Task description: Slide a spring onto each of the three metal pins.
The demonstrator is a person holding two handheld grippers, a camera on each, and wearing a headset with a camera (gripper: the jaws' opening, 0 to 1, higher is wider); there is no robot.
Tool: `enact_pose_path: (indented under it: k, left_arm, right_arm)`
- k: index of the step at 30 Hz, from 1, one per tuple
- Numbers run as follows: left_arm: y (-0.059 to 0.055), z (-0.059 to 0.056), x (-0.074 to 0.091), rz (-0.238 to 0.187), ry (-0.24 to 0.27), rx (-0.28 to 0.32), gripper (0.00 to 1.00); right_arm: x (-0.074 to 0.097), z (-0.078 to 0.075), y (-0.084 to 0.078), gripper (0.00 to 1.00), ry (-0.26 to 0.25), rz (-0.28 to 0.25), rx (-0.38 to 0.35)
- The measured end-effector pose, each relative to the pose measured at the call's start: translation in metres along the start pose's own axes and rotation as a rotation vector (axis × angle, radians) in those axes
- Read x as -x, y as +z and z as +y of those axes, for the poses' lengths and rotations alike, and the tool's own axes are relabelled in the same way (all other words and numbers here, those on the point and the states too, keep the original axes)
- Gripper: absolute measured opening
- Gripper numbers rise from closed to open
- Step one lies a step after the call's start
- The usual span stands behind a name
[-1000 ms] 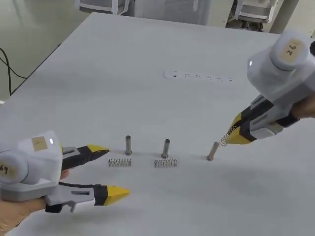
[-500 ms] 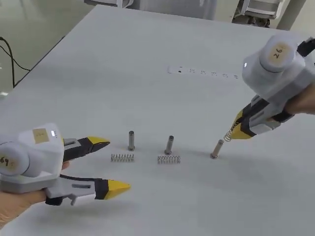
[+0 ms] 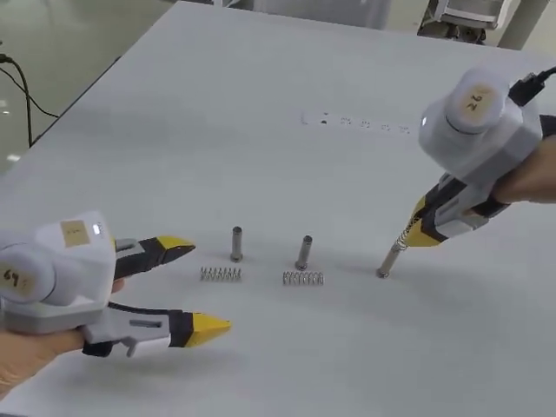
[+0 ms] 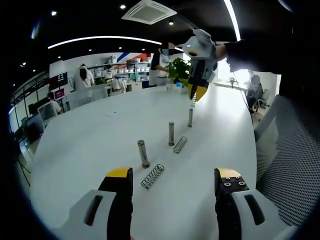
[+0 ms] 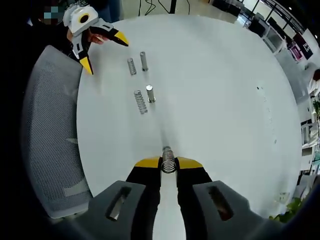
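Left gripper (image 3: 210,287) spread wide; right gripper (image 3: 415,234) pinched closed.

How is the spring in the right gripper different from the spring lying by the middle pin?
The held spring is pinched in the right gripper above the table; the middle spring lies loose on it. The held spring tilts down toward the top of the right pin; the middle spring lies flat beside the middle pin. Both are small metal coils.

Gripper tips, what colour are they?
Yellow. The left gripper shows its yellow fingertips best in the head view.
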State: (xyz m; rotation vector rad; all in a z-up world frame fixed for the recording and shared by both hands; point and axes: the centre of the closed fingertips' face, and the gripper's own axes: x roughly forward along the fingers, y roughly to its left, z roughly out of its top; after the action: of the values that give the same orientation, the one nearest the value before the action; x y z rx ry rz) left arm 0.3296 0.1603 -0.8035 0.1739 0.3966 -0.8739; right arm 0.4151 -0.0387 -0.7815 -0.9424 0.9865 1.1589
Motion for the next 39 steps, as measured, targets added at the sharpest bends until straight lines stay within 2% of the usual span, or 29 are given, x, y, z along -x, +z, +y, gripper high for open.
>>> enact_pose_path:
  k: [16,39]
  left_arm:
    - [-0.001,0.002,0.000,0.002,0.004,0.004,0.65]
    - [-0.001,0.005,0.000,0.008,0.009,0.002,0.66]
  right_arm:
    - [-0.010,-0.001,-0.001,0.13,0.014,0.023,0.005]
    - [-0.044,0.004,-0.013,0.13,0.025,0.068,-0.009]
